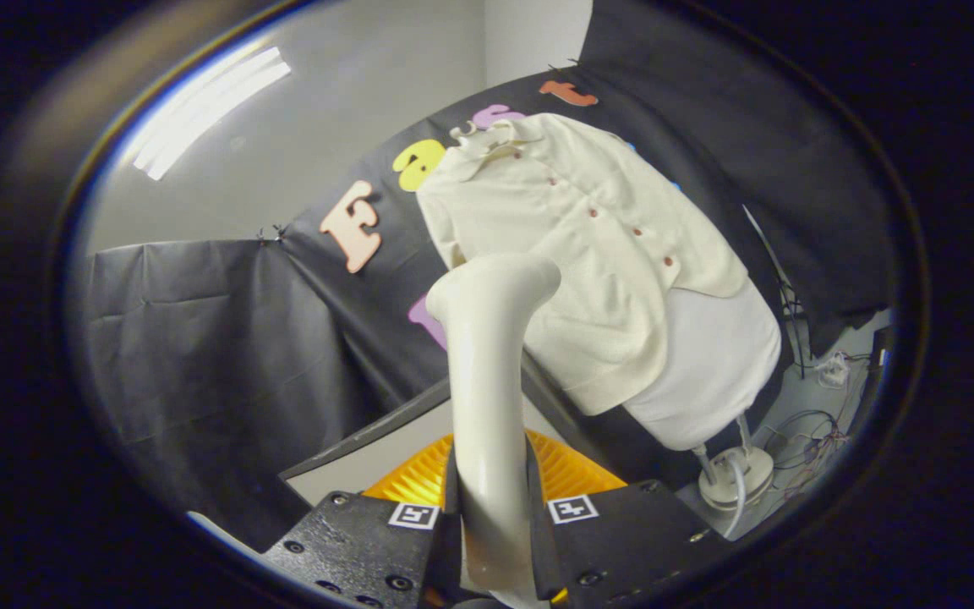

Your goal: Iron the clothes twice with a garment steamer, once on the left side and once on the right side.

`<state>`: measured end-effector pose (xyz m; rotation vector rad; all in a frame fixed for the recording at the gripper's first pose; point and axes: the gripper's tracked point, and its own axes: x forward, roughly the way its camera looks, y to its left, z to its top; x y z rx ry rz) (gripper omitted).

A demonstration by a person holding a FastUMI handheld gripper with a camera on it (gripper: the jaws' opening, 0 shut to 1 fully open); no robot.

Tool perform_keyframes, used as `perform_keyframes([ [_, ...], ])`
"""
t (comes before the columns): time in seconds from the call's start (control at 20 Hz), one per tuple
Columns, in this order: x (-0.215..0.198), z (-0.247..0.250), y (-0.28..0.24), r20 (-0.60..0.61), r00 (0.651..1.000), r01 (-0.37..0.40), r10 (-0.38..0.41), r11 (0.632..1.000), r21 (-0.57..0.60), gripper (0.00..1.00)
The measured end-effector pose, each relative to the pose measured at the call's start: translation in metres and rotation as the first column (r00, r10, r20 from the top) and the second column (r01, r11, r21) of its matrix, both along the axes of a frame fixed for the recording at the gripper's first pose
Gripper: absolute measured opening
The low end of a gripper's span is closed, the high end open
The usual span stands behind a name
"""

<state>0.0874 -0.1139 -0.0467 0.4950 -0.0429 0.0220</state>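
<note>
Gripper view: 1 gripper [491, 541], jaws closed on the handle of the garment steamer [487, 397], 1 finger pressing each side of the handle low down; the steamer rises upright between the fingers, its flared head at the top turned toward the clothes. Ahead of and beyond the head: 1 cream button-front shirt [588, 254] on a pale dress form [707, 372], hanging tilted in this view, collar at the far end, hem nearer the stand. The head sits in front of the shirt's near side panel; contact cannot be told, and it looks just short of the fabric. Judged step: bringing the head onto 1 side of the shirt for a pass. To do it well, set the head face flat on the cloth beside the button row, not over it, draw it along the panel's length at an even pace, keep the handle from twisting in the jaws, and avoid pushing hard enough to rock the form on its stand. Surface: 1 orange ribbed item [563, 474] just beyond the fingers, resting by a pale table [352, 474] with a dark edge. Room: round stand base [736, 482] under the form, loose cables [808, 440] beside it, black cloth walls, grey ceiling with 1 strip light [208, 110].
</note>
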Motion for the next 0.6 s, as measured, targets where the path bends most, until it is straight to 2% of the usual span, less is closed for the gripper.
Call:
perform_keyframes([
  [0.1,-0.005,0.019,0.042,0.020,1.000,-0.020,0.021,0.998,-0.067,0.33],
  [0.2,-0.012,0.025,0.083,-0.011,0.998,-0.056,0.055,0.989,-0.137,0.33],
  [0.35,-0.027,0.035,0.122,-0.037,0.998,-0.062,0.054,0.959,-0.276,0.32],
  [0.6,-0.046,0.063,0.172,-0.030,0.995,-0.102,0.097,0.961,-0.258,0.33],
])
